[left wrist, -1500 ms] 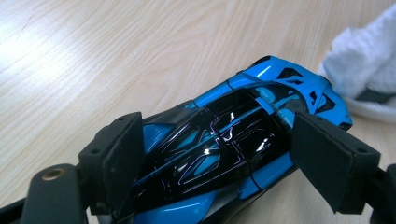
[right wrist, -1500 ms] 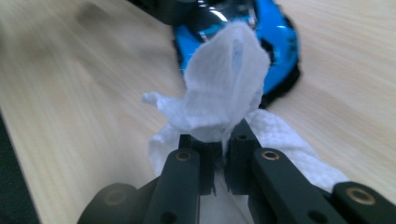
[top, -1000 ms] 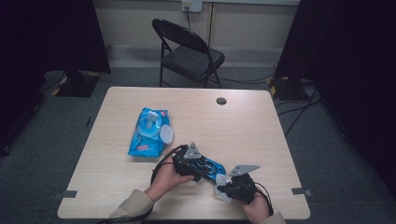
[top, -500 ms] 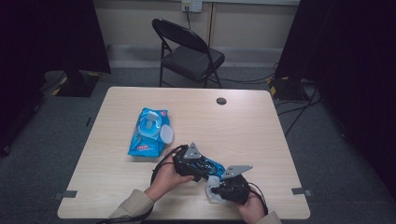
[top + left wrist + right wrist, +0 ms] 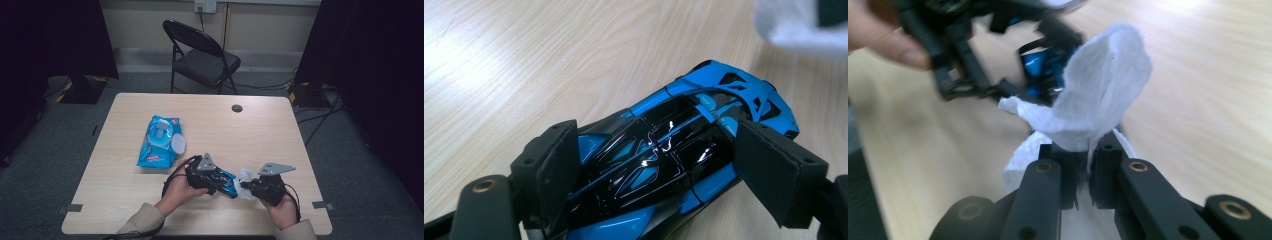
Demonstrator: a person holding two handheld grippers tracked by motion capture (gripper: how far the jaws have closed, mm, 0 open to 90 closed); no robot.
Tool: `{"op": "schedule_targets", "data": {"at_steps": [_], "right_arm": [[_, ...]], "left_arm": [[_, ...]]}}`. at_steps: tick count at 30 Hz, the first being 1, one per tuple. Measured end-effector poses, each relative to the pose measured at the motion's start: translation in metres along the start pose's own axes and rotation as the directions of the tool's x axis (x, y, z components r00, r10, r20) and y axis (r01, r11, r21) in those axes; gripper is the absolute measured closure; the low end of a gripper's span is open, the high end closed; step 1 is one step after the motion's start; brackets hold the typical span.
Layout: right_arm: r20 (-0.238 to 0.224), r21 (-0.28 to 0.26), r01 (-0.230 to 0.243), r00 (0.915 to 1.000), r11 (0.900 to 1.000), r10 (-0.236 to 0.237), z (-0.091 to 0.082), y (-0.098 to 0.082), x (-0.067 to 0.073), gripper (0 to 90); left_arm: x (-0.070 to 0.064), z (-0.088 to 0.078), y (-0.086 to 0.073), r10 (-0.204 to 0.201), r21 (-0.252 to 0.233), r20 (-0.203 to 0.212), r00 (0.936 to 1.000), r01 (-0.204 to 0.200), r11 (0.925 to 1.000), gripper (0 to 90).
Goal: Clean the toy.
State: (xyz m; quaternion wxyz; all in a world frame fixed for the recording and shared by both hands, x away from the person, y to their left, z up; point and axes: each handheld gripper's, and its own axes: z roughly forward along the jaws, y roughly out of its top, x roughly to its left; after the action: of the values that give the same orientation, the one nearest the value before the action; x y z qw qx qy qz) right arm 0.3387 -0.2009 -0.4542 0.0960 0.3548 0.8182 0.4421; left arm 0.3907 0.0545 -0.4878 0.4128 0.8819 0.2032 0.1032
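toy car (image 5: 664,165): rear hidden by left gripper (image 5: 664,175) | wipe (image 5: 1098,95): base hidden

Blue-and-black toy car (image 5: 669,155), glossy, roof up, lying on the table; crumpled white wipe (image 5: 1098,100) raised just beside its end

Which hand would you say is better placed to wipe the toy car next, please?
The right. Its claw is shut on the white wipe beside the blue toy car, which the left claw clamps by its sides.
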Motion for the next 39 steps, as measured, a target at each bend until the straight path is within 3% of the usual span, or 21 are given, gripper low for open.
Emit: {"op": "schedule_targets", "data": {"at_steps": [5, 9, 19, 25, 39], "right_arm": [[0.078, -0.009, -0.029, 0.9965, 1.000, 0.030, 0.000, -0.001, -0.020, 84.1], [0.112, -0.007, -0.054, 0.9922, 0.999, 0.054, 0.004, -0.003, -0.033, 84.0], [0.110, 0.050, -0.068, 0.9919, 0.996, 0.062, 0.032, -0.009, -0.039, 83.9], [0.105, 0.098, -0.027, 0.9944, 0.995, 0.016, 0.046, -0.013, -0.036, 83.9], [0.089, 0.104, -0.016, 0.9960, 0.994, 0.007, 0.045, -0.017, -0.034, 84.3]], "left_arm": [[0.000, 0.000, 0.000, 0.002, -0.001, 0.001, 1.0000, -0.002, 1.0000, 18.9], [0.000, 0.000, 0.000, 0.006, -0.001, 0.001, 1.0000, -0.006, 1.0000, 18.9], [-0.001, 0.001, 0.000, 0.005, -0.002, 0.004, 1.0000, -0.005, 1.0000, 18.9], [-0.002, 0.001, 0.001, 0.012, -0.001, 0.005, 0.9999, -0.012, 0.9999, 19.0], [-0.001, 0.001, 0.000, 0.011, -0.002, 0.008, 0.9999, -0.011, 0.9999, 19.0]]}}
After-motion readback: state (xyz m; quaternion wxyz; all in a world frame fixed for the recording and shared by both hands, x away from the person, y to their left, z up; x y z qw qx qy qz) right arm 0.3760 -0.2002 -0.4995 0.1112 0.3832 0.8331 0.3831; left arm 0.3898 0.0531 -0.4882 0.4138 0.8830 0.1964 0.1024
